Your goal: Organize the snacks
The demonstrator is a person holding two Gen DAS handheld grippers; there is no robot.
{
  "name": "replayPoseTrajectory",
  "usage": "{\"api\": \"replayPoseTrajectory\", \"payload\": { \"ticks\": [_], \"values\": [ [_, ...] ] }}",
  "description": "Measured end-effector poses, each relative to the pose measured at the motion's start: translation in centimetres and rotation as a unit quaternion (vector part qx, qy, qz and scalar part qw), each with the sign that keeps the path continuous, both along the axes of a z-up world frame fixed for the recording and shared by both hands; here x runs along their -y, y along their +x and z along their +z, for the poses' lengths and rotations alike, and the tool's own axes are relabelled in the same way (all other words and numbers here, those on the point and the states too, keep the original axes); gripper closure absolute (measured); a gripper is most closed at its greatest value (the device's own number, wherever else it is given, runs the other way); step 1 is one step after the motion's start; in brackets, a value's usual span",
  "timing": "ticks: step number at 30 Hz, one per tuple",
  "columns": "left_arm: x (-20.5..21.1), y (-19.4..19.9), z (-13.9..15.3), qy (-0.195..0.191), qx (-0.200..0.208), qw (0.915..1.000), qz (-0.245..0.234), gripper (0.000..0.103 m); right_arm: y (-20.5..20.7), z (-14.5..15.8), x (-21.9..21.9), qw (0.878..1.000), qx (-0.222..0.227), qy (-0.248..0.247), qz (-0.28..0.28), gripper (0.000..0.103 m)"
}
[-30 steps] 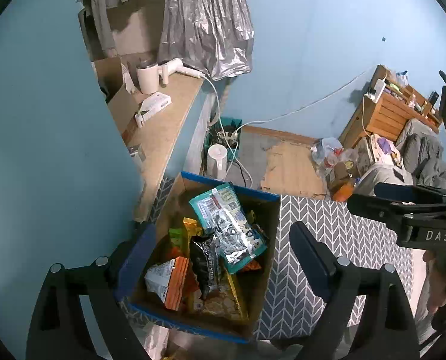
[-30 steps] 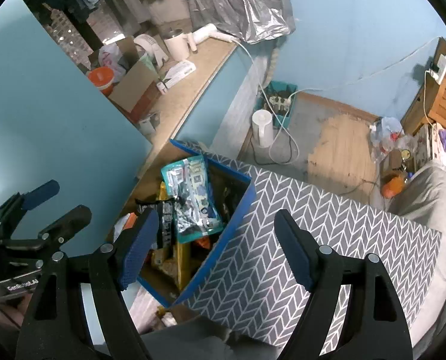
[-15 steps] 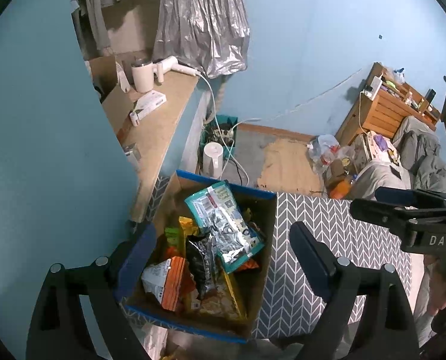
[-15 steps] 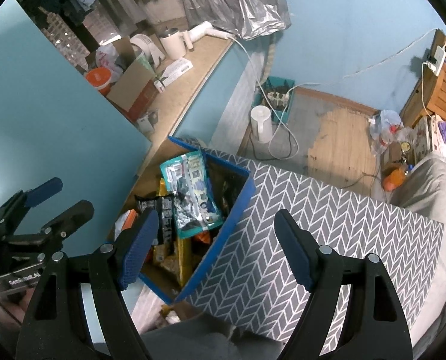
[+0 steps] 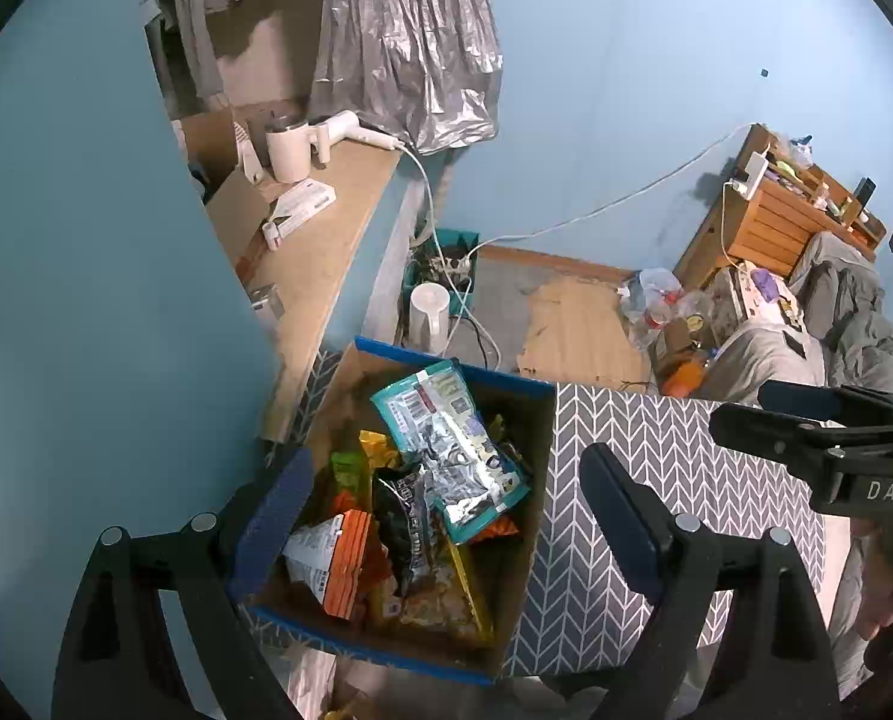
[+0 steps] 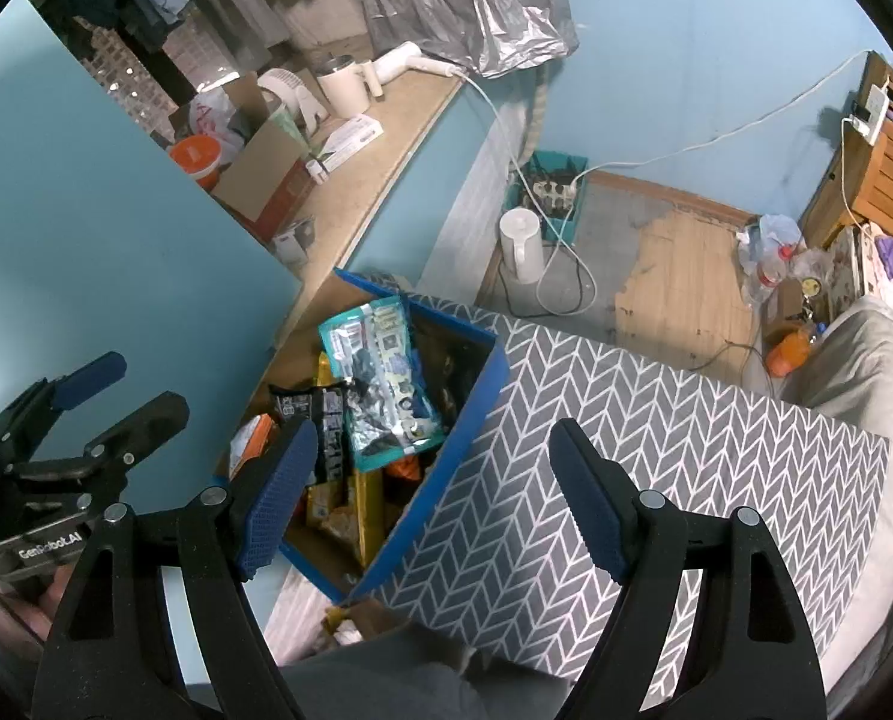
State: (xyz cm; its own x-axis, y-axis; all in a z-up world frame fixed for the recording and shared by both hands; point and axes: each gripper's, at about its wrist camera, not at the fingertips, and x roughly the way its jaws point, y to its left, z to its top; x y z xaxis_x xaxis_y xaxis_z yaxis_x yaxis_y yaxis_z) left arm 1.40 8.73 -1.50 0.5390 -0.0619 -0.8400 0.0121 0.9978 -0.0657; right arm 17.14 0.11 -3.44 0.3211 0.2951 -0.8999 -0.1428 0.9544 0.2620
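Observation:
A blue-edged cardboard box (image 5: 446, 363) holds several snack packs, with a teal and silver pouch (image 5: 452, 450) on top, a black pack (image 5: 401, 516) and an orange and white pack (image 5: 332, 564) beside it. The box (image 6: 476, 396) and teal pouch (image 6: 380, 378) also show in the right wrist view. My left gripper (image 5: 443, 516) is open and empty, high above the box. My right gripper (image 6: 431, 492) is open and empty, above the box's right edge. Each gripper shows in the other's view, the right one (image 5: 806, 426) and the left one (image 6: 98, 396).
The box stands on a surface with a grey chevron cover (image 6: 656, 450). A wooden ledge (image 5: 320, 252) with a hair dryer, cup and boxes runs along the left. A white kettle (image 6: 521, 243), cables and floor clutter lie beyond. A blue wall panel (image 5: 86, 300) is close on the left.
Both grippers have risen and drawn back a little, so the box sits slightly lower and smaller in the views. Both stay open and empty. The snacks have not moved.

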Motion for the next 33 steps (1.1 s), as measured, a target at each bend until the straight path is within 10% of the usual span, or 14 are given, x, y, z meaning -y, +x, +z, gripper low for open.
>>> {"api": "replayPoseTrajectory", "payload": {
  "ticks": [33],
  "values": [
    [0.02,0.14,-0.86,0.025,-0.030,0.9992,0.005,0.012,-0.62,-0.74,0.40,1.000,-0.010,0.000,-0.006,0.022]
  ]
}}
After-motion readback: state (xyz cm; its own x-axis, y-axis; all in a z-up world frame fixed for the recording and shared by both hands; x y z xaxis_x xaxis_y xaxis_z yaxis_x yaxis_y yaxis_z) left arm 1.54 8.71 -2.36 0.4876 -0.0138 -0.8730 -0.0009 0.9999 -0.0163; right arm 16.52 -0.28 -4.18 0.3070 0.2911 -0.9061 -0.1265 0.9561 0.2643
